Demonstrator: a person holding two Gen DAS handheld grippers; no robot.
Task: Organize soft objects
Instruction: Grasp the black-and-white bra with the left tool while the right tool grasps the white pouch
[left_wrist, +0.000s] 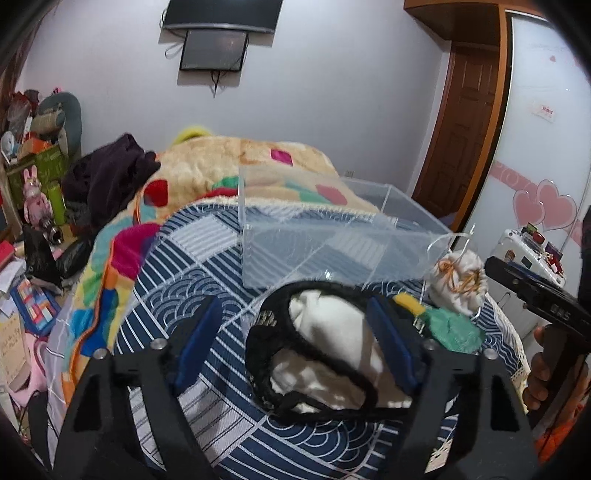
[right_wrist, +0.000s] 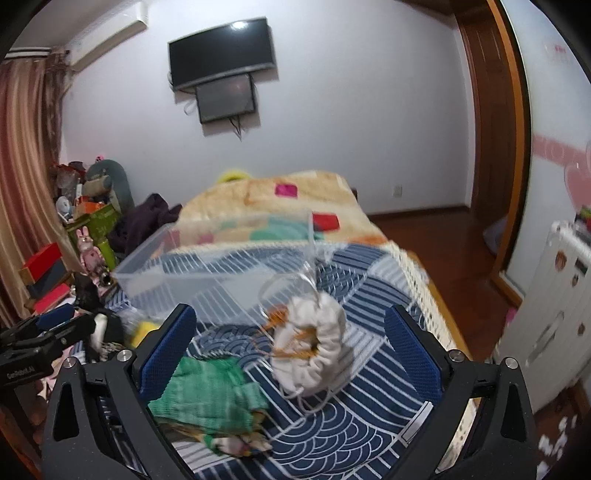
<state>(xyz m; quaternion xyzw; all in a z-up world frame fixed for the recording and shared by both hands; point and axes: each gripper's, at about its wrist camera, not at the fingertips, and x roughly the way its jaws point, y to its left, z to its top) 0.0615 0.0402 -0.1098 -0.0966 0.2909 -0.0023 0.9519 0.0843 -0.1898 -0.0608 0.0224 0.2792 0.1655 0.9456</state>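
Two hand-held grippers, left (left_wrist: 291, 345) and right (right_wrist: 290, 354), were wide open over the bed (right_wrist: 373, 295), with a white cloth (left_wrist: 332, 354), green cloth (right_wrist: 207, 398) and white pouch (right_wrist: 314, 350) near a clear box (left_wrist: 332, 236).

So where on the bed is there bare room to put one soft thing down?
The clear box appears empty. Bare blue patterned cover lies left of the box, beside the colourful blanket. It is crowded in front of the box: white-and-black cloth, green cloth and white pouch lie close together.
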